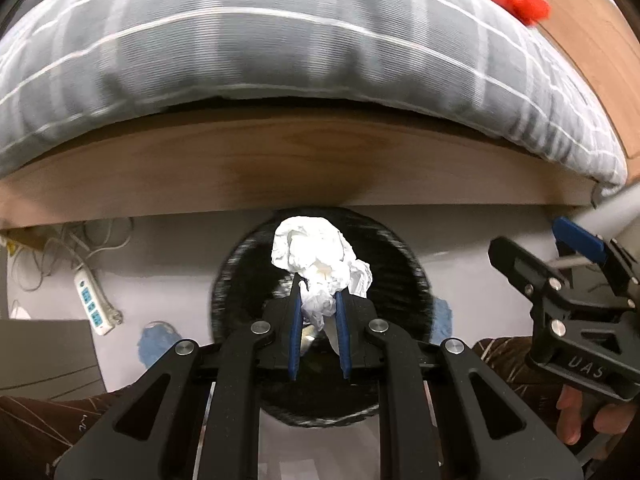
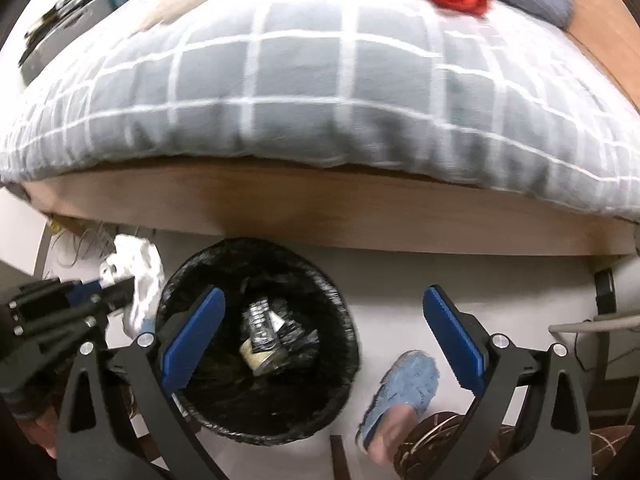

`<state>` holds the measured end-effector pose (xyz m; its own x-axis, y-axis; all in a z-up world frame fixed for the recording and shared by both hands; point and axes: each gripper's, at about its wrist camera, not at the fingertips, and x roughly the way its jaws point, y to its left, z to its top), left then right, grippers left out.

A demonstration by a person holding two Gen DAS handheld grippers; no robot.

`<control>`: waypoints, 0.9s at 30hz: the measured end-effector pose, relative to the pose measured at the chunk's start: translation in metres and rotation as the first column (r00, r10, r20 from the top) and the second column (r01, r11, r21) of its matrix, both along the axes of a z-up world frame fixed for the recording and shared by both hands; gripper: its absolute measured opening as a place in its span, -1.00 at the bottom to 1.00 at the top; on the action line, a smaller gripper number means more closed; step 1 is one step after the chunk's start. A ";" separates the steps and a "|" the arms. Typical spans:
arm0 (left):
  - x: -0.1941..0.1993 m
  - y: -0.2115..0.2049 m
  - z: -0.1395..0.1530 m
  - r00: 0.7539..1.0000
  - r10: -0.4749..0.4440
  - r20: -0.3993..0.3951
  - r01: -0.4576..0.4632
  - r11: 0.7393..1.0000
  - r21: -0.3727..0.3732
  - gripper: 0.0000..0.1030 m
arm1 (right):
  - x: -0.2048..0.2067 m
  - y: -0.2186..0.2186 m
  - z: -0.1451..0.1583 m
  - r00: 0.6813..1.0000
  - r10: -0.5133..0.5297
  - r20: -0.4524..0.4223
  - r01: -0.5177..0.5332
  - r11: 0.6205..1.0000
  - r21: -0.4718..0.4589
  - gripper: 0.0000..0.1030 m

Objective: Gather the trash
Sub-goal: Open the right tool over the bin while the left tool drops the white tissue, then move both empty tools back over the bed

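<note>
A bedside floor scene. The left gripper (image 1: 318,300) is clamped on a crumpled white tissue (image 1: 318,258), its blue pads pinching the lower part of the wad while most of the paper bulges out beyond the tips. In the left wrist view the tissue hangs over the mouth of a round bin (image 1: 404,256) lined with a black bag, standing on a pale floor just in front of a wooden bed frame (image 1: 280,160). In the right wrist view the same tissue (image 2: 140,276) appears at the bin's left rim (image 2: 184,264), so whether it is fully above the opening cannot be settled. The right gripper (image 2: 324,336) hangs spread wide and empty above the bin, which already holds some trash at the bottom. A grey checked duvet (image 2: 320,92) covers the bed, and a blue slipper (image 2: 408,384) is near the bin on the right.

The step in hand looks like dropping the tissue in. Next, the left gripper likely needs to centre over the opening, then release.
</note>
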<state>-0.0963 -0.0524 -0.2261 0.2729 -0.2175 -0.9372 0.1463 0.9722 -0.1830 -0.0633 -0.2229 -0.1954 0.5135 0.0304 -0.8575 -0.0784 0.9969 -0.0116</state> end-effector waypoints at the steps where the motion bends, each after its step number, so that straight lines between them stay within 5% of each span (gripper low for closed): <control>1: 0.000 -0.007 0.000 1.000 -0.012 0.002 0.012 1.000 0.001 -0.73 | 0.000 -0.005 0.000 1.000 -0.009 0.003 0.009 1.000 0.001 0.85; 11: -0.001 -0.046 -0.013 0.997 -0.074 -0.012 0.075 0.997 0.028 -0.69 | 0.002 -0.044 -0.001 0.995 -0.098 -0.012 0.098 0.995 0.002 0.85; 18: 0.001 -0.042 -0.018 0.998 -0.069 0.002 0.068 0.994 0.084 0.34 | 0.000 -0.040 0.014 0.995 -0.088 0.037 0.088 0.996 0.000 0.85; 24: -0.001 -0.041 0.003 0.993 -0.079 0.084 0.070 0.992 0.109 0.86 | -0.007 -0.036 0.041 0.991 -0.071 0.112 0.075 0.997 -0.028 0.85; 27: -0.002 -0.040 0.017 0.988 -0.084 0.127 0.067 0.988 0.136 0.89 | -0.009 -0.037 0.054 0.986 -0.070 0.148 0.073 0.997 -0.019 0.85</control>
<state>-0.0978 -0.0925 -0.2095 0.3834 -0.1194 -0.9158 0.2343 0.9717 -0.0286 -0.0726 -0.2596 -0.1418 0.6345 -0.0308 -0.7723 -0.0026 0.9991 -0.0420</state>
